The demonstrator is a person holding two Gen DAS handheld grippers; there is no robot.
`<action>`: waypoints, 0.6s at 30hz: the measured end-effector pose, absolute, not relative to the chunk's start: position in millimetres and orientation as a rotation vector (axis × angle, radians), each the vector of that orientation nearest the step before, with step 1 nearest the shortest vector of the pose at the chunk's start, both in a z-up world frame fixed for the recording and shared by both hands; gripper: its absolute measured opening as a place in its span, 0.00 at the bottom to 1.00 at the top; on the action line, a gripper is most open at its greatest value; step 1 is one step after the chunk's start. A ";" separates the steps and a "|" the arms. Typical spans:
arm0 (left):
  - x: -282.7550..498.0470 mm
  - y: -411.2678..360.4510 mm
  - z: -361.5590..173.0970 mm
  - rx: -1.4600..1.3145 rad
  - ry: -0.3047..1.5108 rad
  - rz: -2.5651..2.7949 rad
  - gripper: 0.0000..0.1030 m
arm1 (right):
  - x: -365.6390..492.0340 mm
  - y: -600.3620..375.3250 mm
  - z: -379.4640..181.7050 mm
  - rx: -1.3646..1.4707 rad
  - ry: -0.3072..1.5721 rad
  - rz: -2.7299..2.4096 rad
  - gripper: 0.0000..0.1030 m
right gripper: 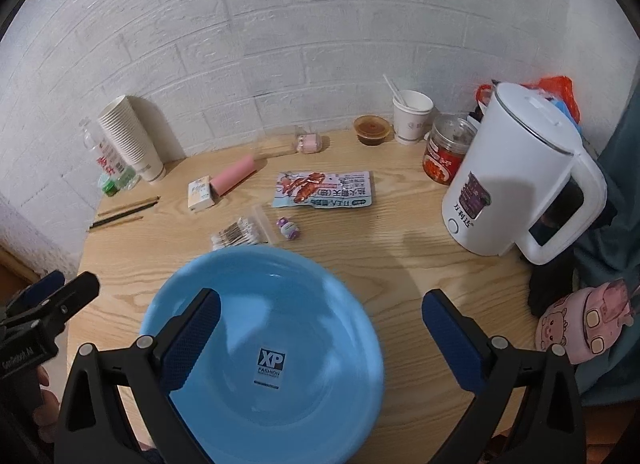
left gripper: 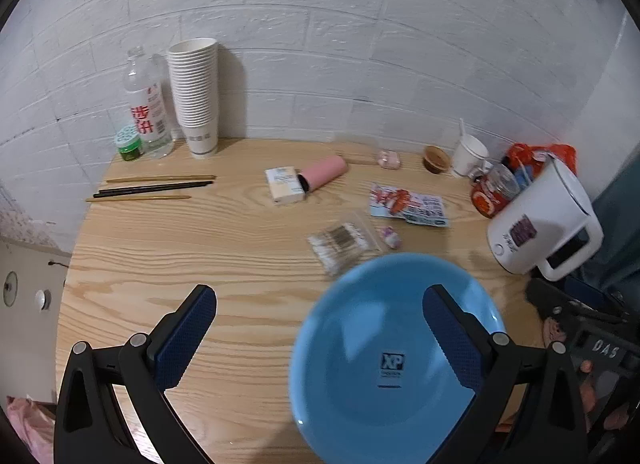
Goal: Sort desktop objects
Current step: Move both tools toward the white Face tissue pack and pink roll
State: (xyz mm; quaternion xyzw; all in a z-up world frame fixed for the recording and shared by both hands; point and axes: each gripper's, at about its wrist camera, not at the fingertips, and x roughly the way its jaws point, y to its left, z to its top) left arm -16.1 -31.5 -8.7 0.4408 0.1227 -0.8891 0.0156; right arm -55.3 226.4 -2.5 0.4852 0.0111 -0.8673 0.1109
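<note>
Right now both tools hang above the near edge of the light wood-grain table (right gripper: 400,256), pointing steeply down. The left gripper (left gripper: 320,328) has its blue-padded fingers spread wide with nothing between the pads, and the right gripper (right gripper: 320,328) likewise stands fully spread and empty.

The things to sort lie loose across the middle of the table: a clear bag of cotton swabs (right gripper: 240,234), a small purple-and-white trinket (right gripper: 289,228), a printed snack packet (right gripper: 324,189), a small cream box (right gripper: 201,193) touching a pink cylinder (right gripper: 234,176), and loose chopsticks (left gripper: 154,187) toward the left edge.

As I judge it, the main risk is crowding: the two grippers are close together over the round, shallow blue plastic basin (right gripper: 264,344) at the near edge, and either could nudge it off the edge or knock the other tool. A reach toward the right edge could also catch the white electric kettle (right gripper: 516,180).

The basin is empty. Along the back edge, a white paper cup (right gripper: 412,116) holds thin sticks, a small tub (right gripper: 372,129) holds brown sauce, and a clear jar with a red label (right gripper: 444,150) holds something dark. A tall stack of paper cups (left gripper: 196,96) stands in the back left corner.
</note>
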 end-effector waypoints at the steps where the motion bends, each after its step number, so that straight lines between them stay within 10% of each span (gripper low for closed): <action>1: -18.0 -35.5 -7.8 1.321 0.347 -2.778 1.00 | -58.1 229.4 -3.5 1.428 0.024 -2.556 0.98; 18: -110.9 -91.6 -48.1 1.363 0.220 -2.684 1.00 | -119.0 210.7 -7.7 1.328 0.273 -2.553 0.96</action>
